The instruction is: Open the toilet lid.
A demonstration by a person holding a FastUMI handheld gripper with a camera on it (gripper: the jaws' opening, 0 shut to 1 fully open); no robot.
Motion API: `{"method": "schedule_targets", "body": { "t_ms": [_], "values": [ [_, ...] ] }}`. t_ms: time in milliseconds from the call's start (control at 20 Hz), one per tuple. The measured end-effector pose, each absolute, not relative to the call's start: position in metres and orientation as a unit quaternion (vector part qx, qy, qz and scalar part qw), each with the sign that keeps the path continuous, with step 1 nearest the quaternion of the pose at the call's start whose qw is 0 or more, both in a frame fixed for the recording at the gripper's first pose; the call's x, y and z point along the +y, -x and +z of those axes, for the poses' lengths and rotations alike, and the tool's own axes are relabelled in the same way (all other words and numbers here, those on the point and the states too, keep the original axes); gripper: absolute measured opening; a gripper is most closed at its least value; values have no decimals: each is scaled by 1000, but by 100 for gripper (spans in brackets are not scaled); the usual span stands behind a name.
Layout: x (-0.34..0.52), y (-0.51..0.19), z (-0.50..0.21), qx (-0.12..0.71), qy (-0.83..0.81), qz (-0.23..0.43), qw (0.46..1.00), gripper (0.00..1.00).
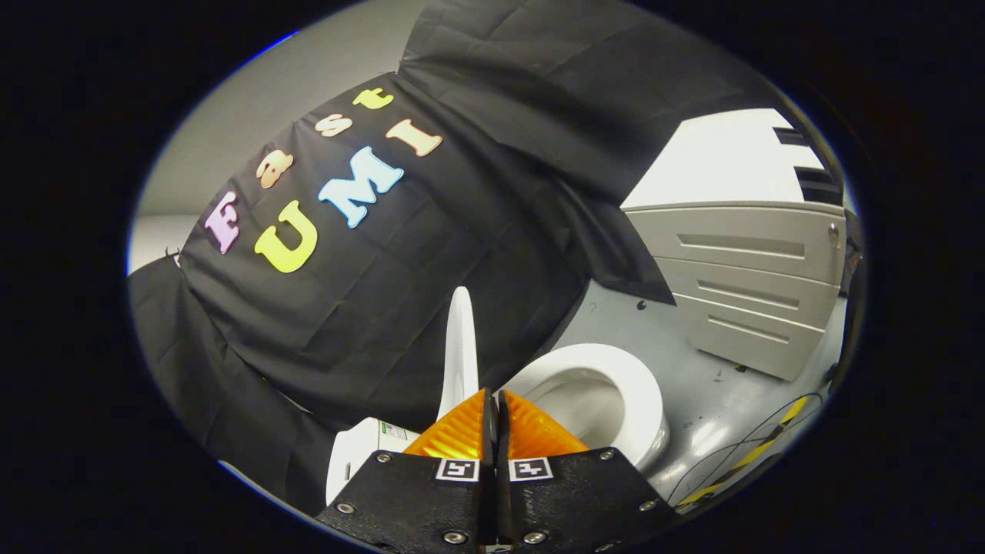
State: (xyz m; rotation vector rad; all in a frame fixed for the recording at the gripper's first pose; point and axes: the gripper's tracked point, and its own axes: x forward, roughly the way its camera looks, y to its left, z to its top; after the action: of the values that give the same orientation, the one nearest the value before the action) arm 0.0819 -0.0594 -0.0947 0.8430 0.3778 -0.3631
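Observation:
The white toilet lid [460,346] stands raised and nearly upright, seen edge-on just ahead of the fingers and slightly to their left. To its right lies the open white bowl with its seat [625,368] down. The toilet's white rear part [360,450] sits below the lid, left of the fingers. My gripper [493,402] is shut, its two fingers pressed together with nothing between them. The lid's lower end is hidden behind the left finger [454,432], and I cannot tell whether it touches it.
A grey drawer cabinet [742,281] stands beyond the bowl on the right. The grey floor [692,400] carries thin cables and a yellow-black striped tape [758,452] near the bowl. Black cloth wall [385,308] hangs close behind the lid.

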Motion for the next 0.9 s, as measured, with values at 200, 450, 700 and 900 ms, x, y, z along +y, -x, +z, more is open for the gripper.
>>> {"method": "schedule_targets", "body": {
  "t_ms": [200, 450, 700, 900],
  "values": [
    [-46, -88, -72, 180, -370, -164, 897, 0],
    [-37, -92, -60, 182, -363, -160, 900, 0],
    [-28, -92, -49, 184, -351, -161, 904, 0],
    [-8, -98, -28, 178, -312, -147, 921, 0]
  ]
}}
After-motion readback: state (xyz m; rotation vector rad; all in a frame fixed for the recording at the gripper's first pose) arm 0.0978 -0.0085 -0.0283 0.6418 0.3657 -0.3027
